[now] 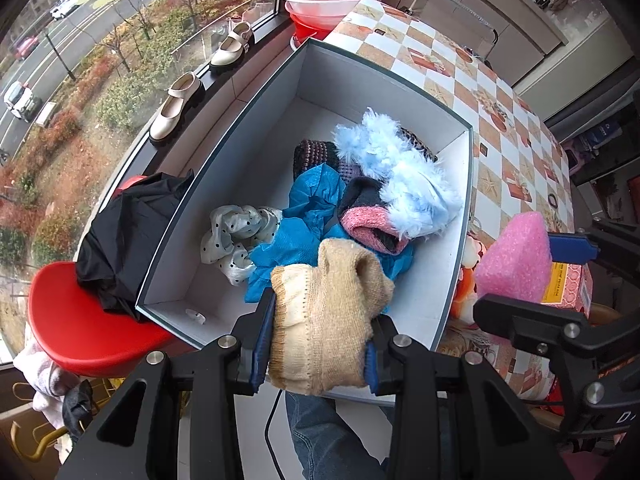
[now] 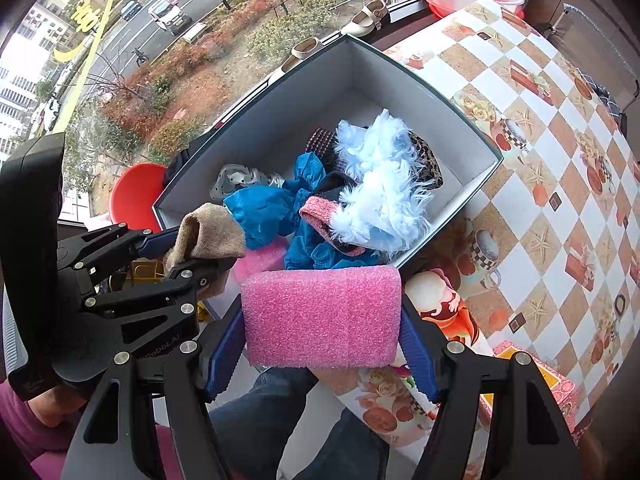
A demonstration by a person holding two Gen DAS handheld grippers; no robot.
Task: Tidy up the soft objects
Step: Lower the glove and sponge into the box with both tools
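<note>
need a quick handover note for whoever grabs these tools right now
Left tool: shut on the beige sock, held above the near end of the box.
Right tool: shut on the pink foam block, at the box's near edge.
Already in the box: fluffy blue piece, blue cloth, pink sock, polka-dot scrunchie.
Left: drop the sock and the foam in.

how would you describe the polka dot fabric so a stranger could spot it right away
Look into the big grey box with the white interior on the checkered tablecloth. On the window side of the pile, beside the crumpled blue plastic, lies the polka dot fabric: the only pale, shiny cloth with small black dots.
</note>
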